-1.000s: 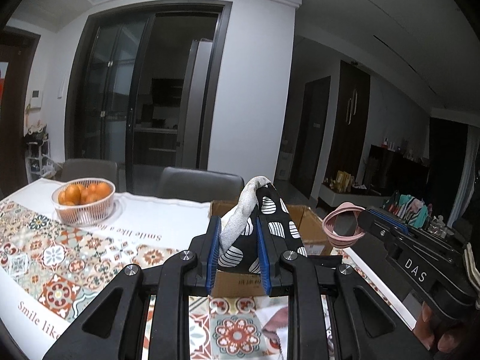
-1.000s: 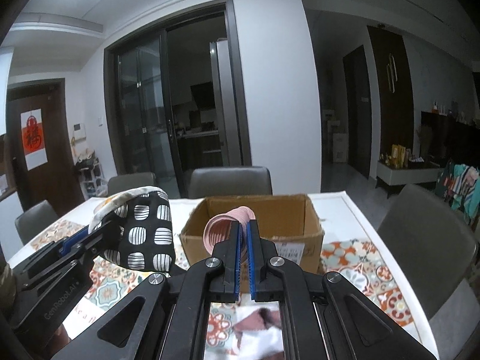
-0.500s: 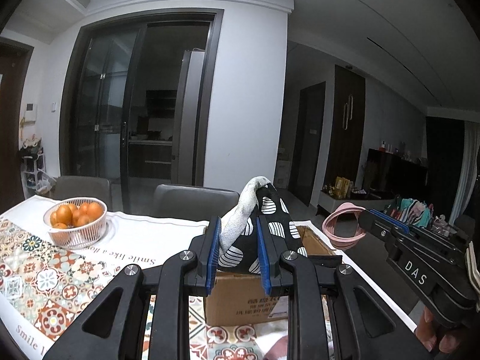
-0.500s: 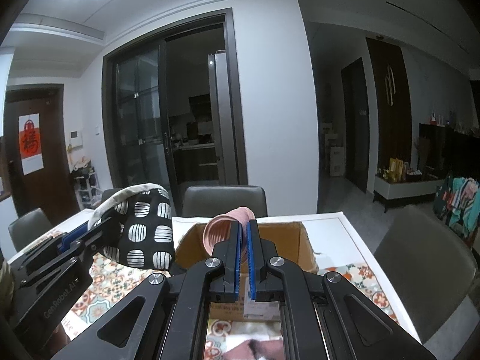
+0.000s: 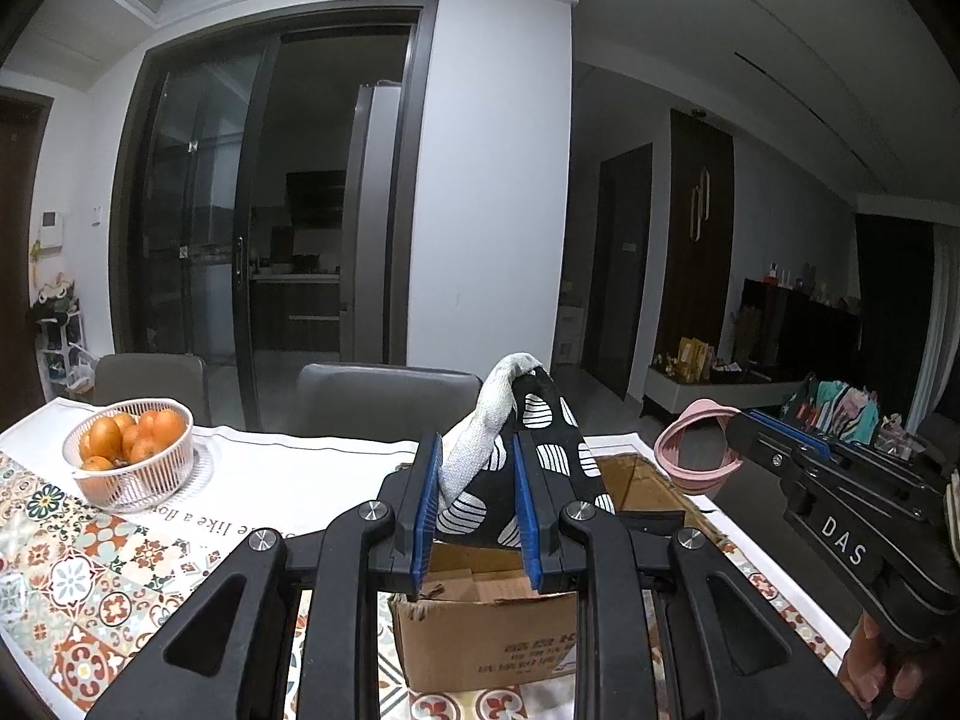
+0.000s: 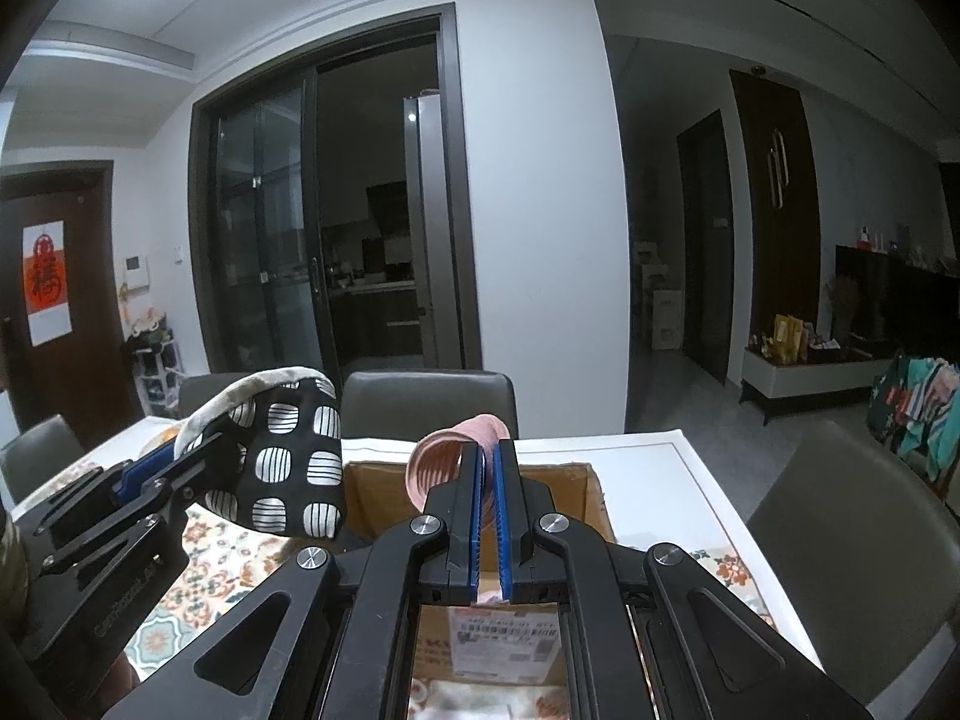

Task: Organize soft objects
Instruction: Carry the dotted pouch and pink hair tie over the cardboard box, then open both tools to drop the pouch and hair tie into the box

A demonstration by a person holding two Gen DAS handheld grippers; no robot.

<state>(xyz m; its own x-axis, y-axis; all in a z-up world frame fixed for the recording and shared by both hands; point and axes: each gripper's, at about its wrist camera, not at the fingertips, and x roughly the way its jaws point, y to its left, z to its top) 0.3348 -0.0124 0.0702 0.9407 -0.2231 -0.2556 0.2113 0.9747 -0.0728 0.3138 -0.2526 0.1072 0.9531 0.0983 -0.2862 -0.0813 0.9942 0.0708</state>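
1. Black-and-white patterned oven mitt (image 5: 528,468), edged in grey cloth, is clamped between the blue pads of the left gripper (image 5: 478,510), held above the near edge of an open cardboard box (image 5: 498,630).
2. Pink ribbed soft ring (image 6: 447,468) is pinched tight in the right gripper (image 6: 489,516), over the same box (image 6: 594,498).
3. Oranges fill a white basket (image 5: 129,462) on the tiled-print tablecloth (image 5: 78,570), well left of the box.

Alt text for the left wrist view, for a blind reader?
The left hand-held gripper holds a black-and-white patterned cloth above an open cardboard box on a tiled-pattern table. The right hand-held gripper holds a pink ring; a basket of oranges sits left.
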